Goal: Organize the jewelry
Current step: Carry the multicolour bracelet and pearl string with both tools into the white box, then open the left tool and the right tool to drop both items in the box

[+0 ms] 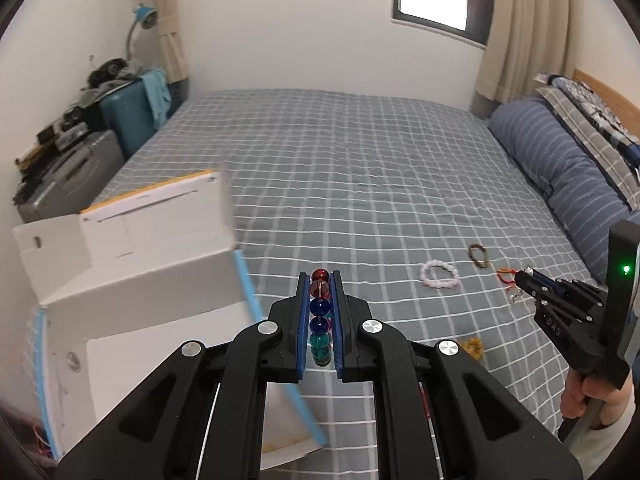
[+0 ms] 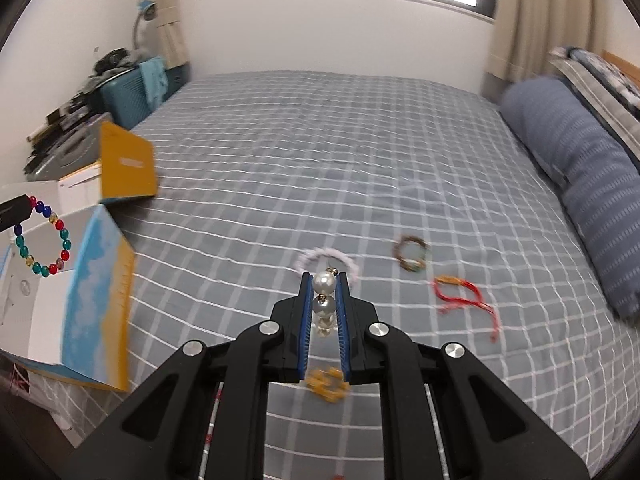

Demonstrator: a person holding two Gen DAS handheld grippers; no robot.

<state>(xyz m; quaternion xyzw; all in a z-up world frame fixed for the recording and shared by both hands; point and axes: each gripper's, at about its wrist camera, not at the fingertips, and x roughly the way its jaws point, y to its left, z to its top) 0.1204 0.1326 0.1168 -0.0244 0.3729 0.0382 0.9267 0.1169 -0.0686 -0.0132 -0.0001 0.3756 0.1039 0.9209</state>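
Both hands are loaded. The left gripper (image 1: pixel 320 280) has its jaws clenched on the coloured bead bracelet (image 1: pixel 320 312), most of whose loop dangles free beside the open box (image 1: pixel 132 280) at the left of the frame. The right gripper (image 2: pixel 323 286) pinches a pearl piece (image 2: pixel 324 296); how firmly is hard to judge through the blur. A swing could snag either loop on the box rim, or a round bead could roll out onto the bed (image 2: pixel 320 152).
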